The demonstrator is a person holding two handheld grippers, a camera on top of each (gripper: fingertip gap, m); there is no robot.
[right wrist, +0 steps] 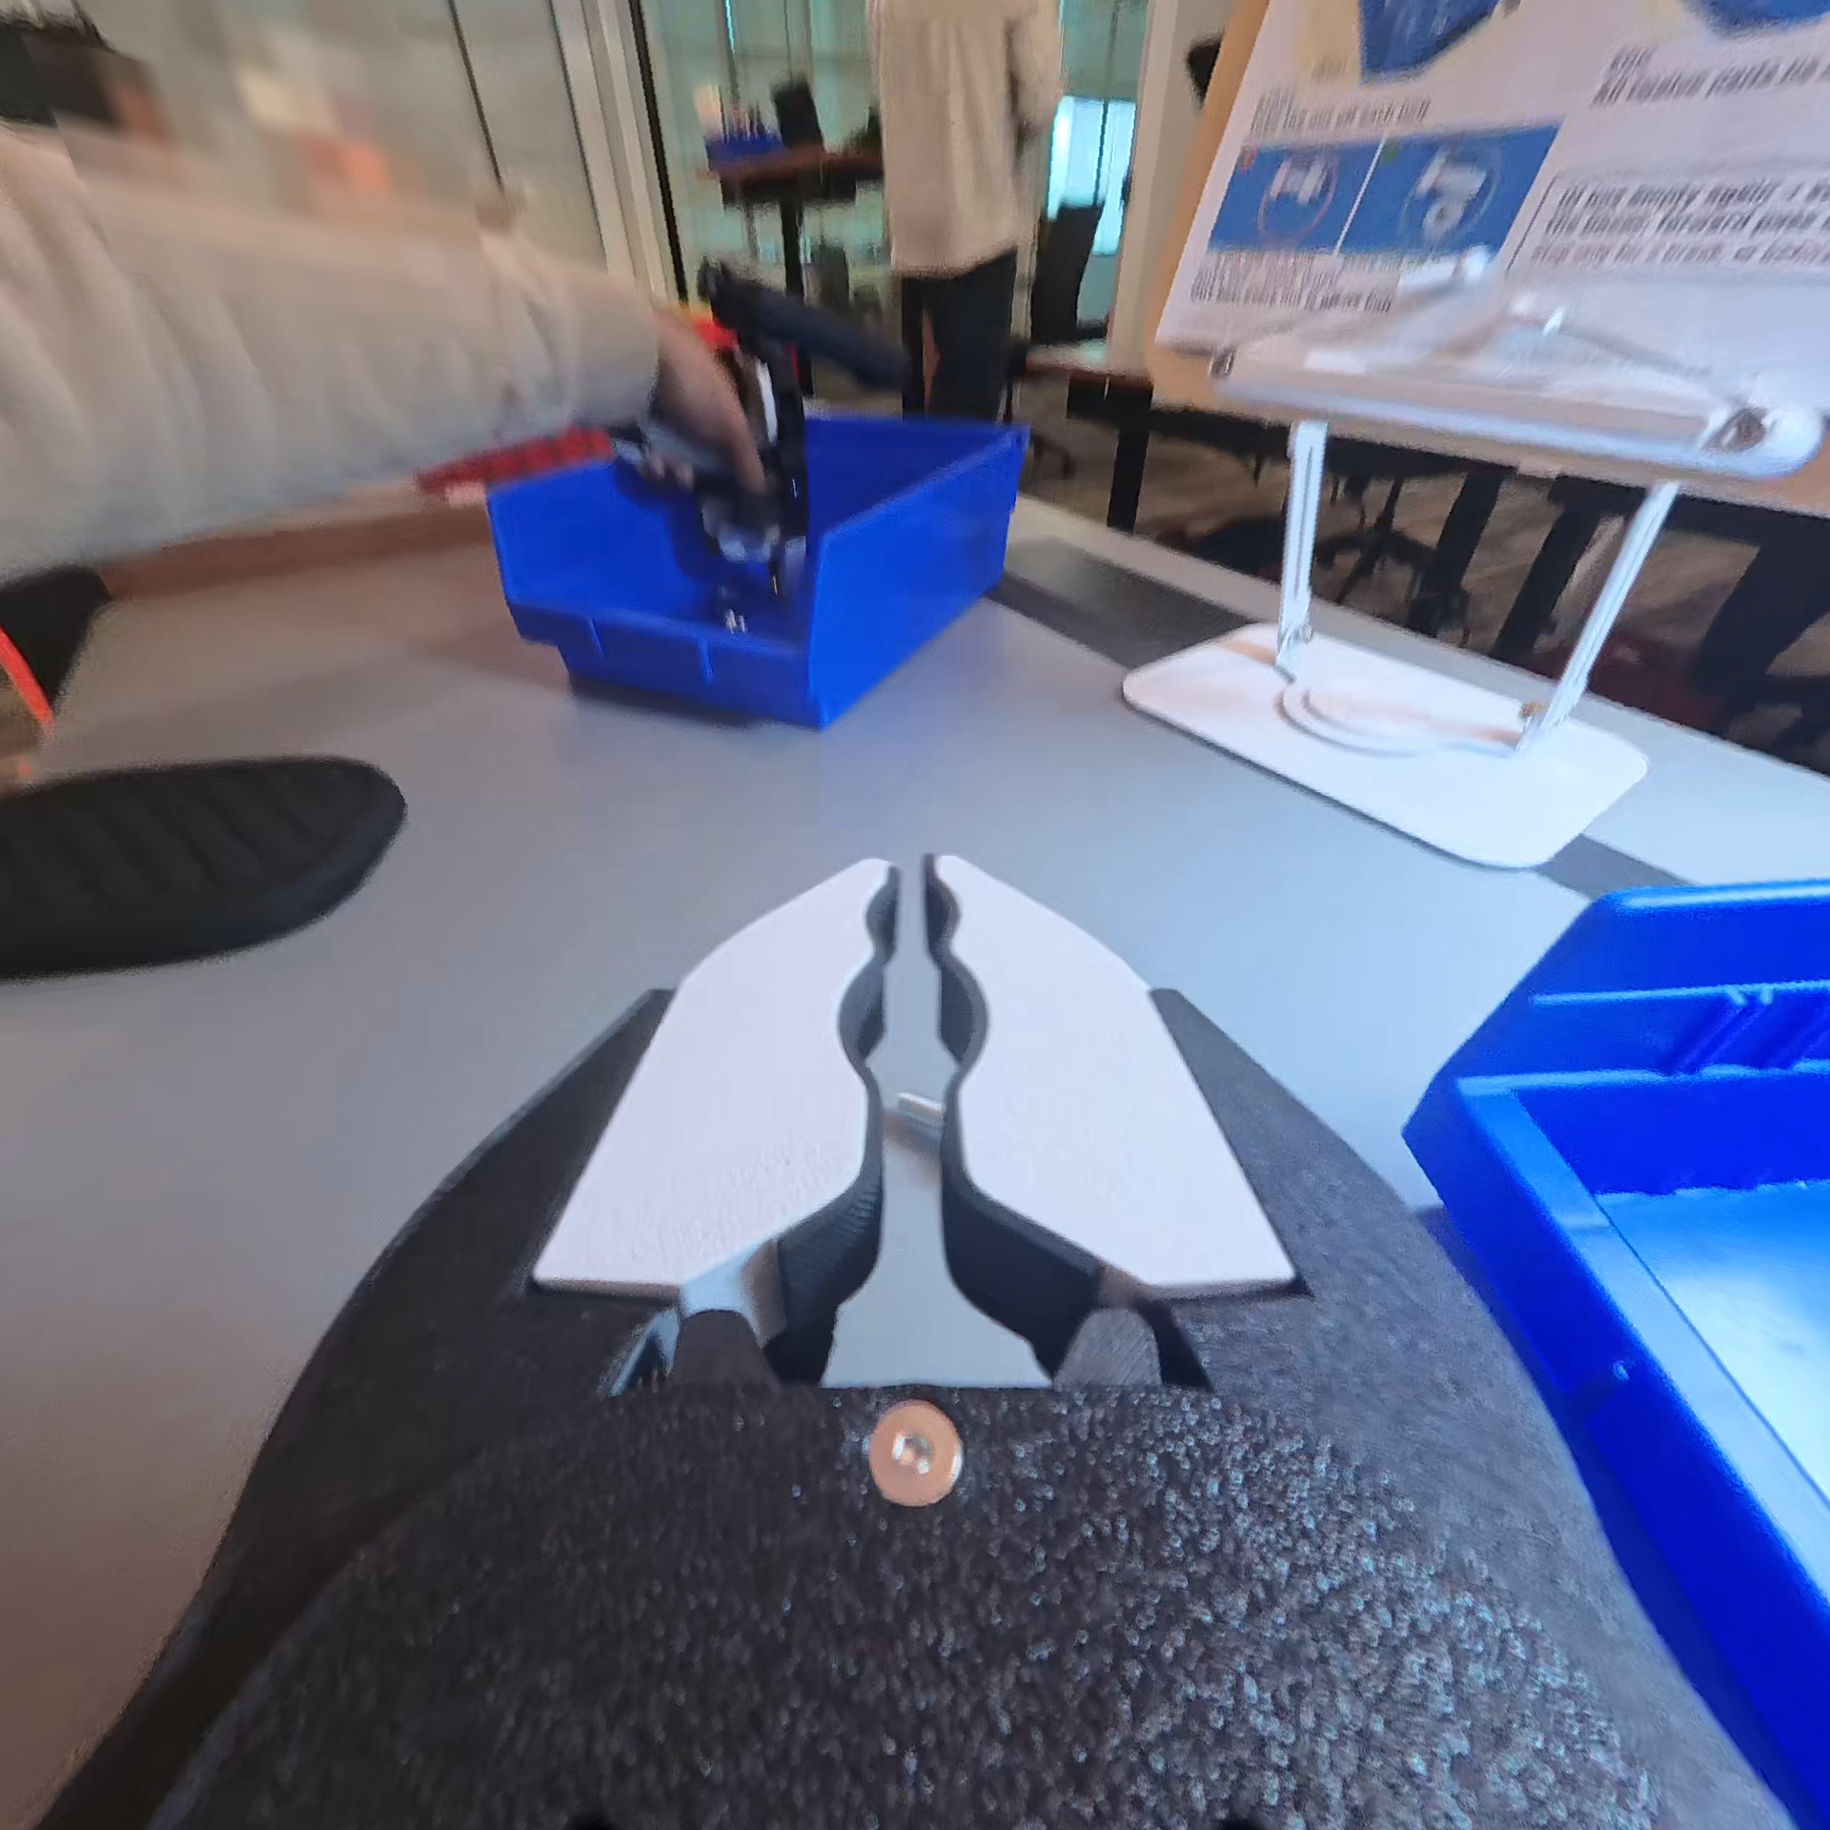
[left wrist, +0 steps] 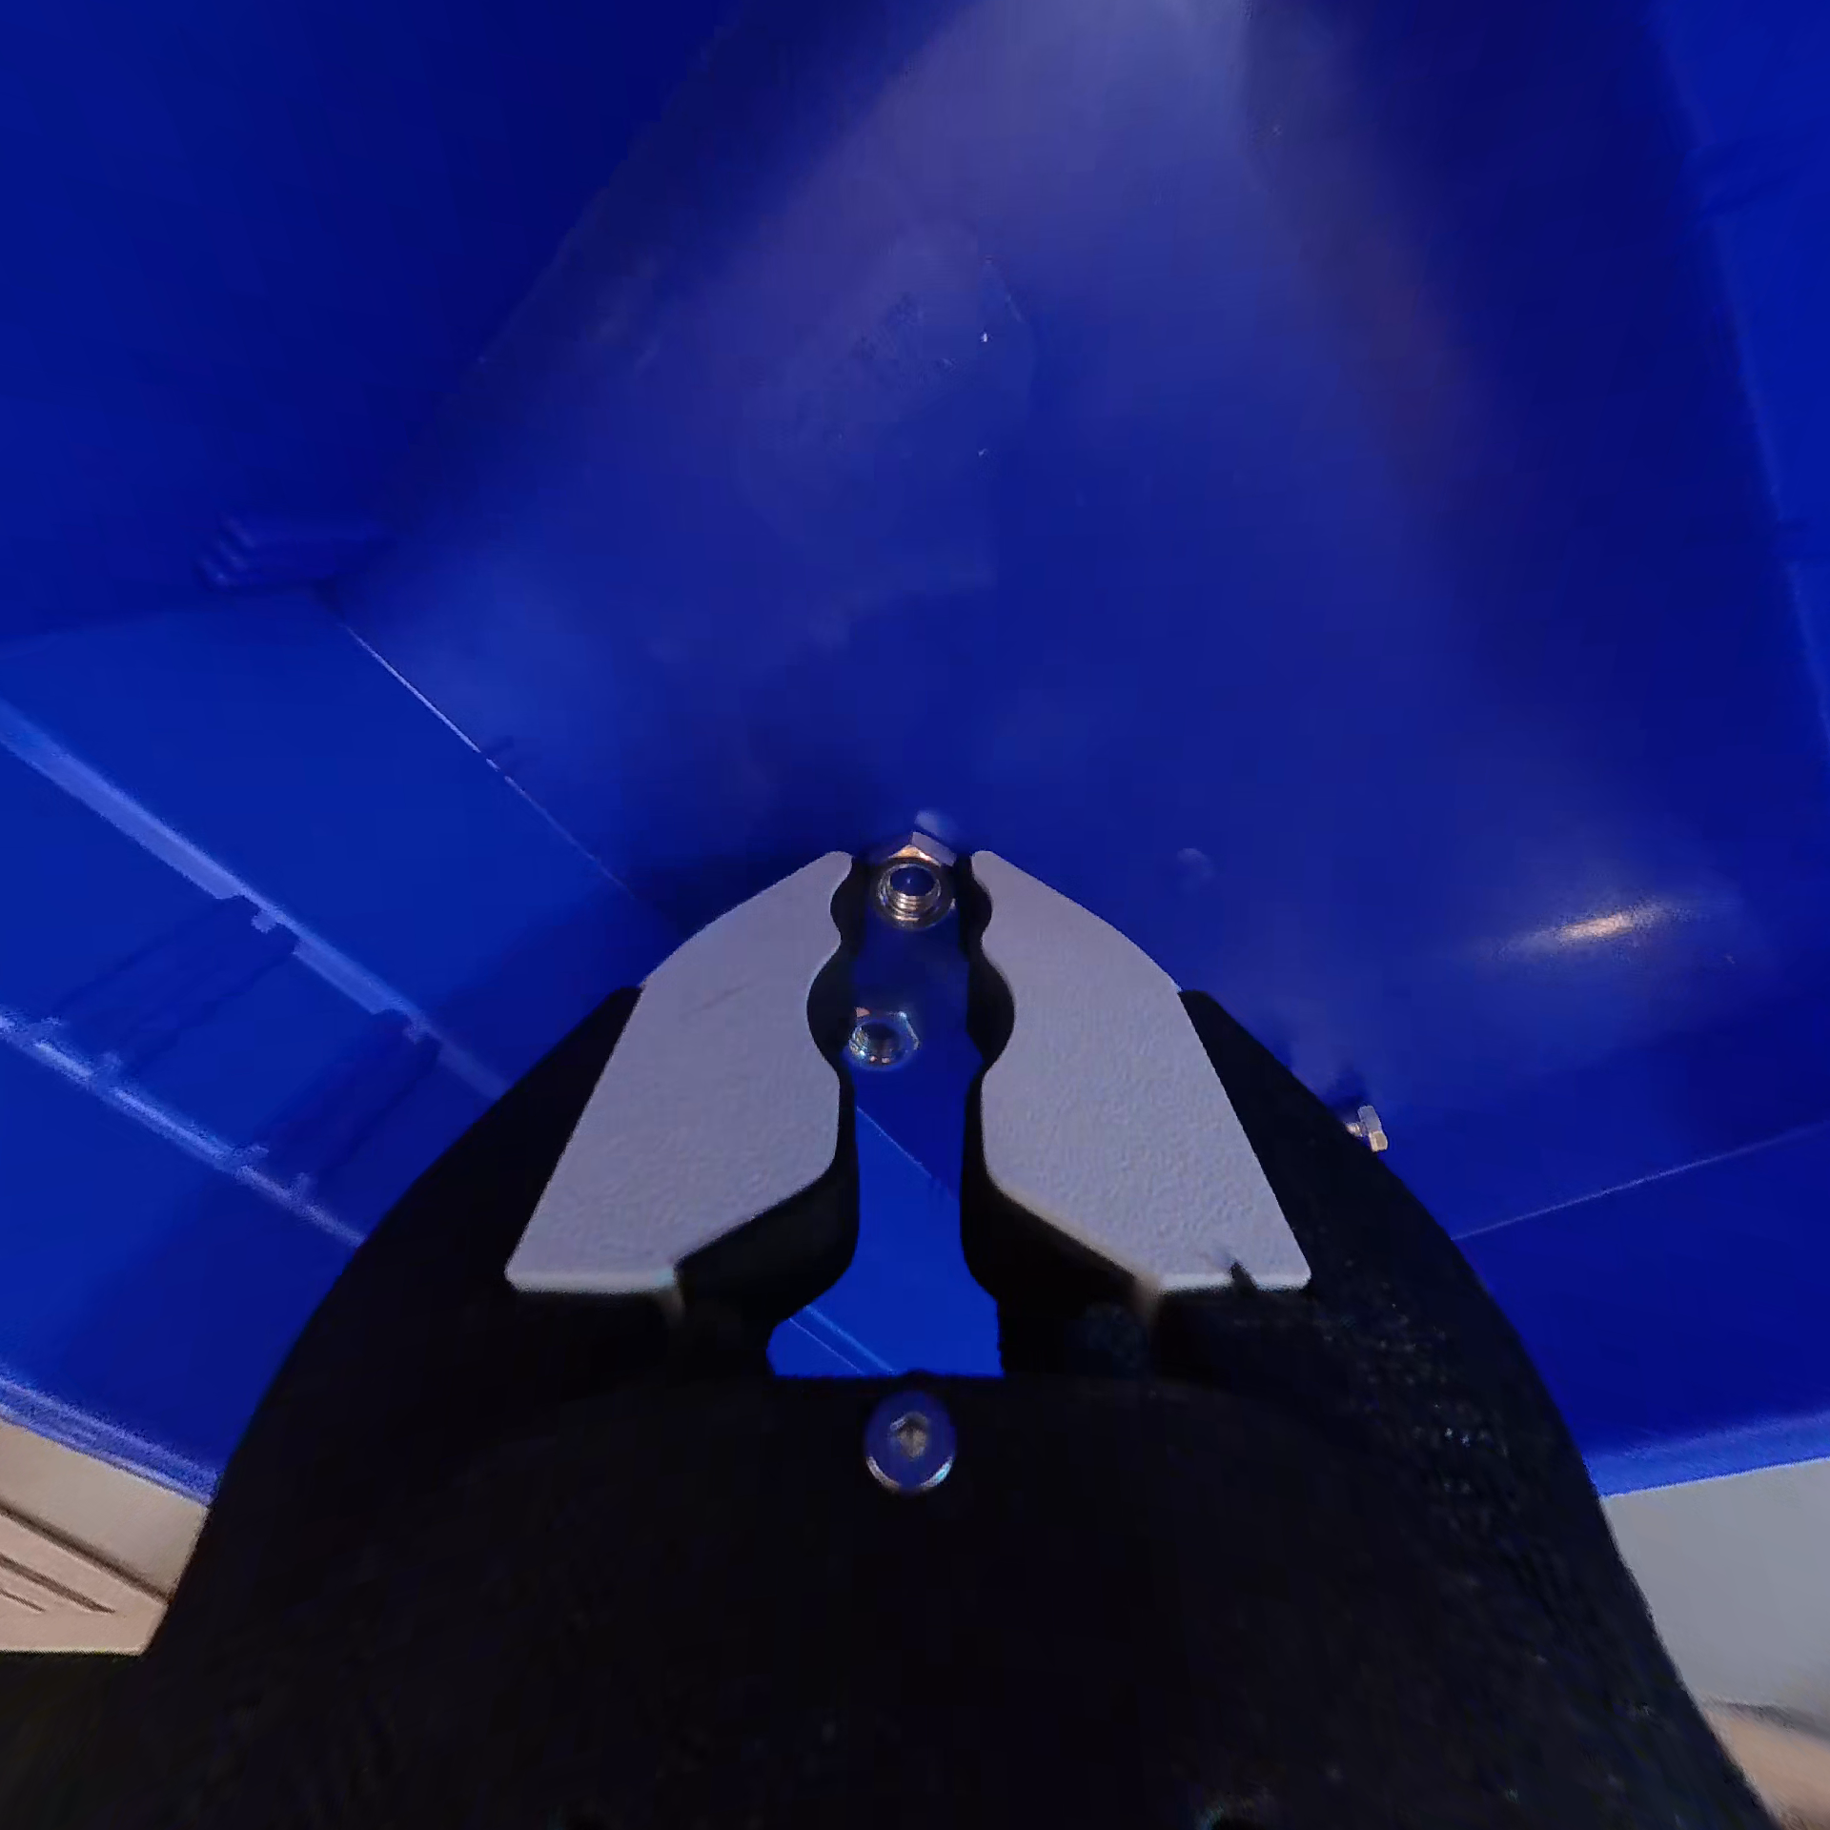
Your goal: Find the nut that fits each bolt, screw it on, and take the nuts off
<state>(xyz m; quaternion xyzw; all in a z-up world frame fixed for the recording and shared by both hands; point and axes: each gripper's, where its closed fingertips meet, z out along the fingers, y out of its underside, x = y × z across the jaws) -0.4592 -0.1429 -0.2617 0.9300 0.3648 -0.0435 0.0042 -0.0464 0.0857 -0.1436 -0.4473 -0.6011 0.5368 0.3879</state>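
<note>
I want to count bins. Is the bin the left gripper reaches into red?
No, the bin that the left gripper reaches into is blue.

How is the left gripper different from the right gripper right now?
The left gripper reaches down inside a blue bin; the right gripper hangs over the grey table. The left gripper's fingers stand further apart, flanking a nut, though a real pinch is unclear; the right gripper's are nearly together, holding a small bolt. Both have white fingers on black bodies.
</note>
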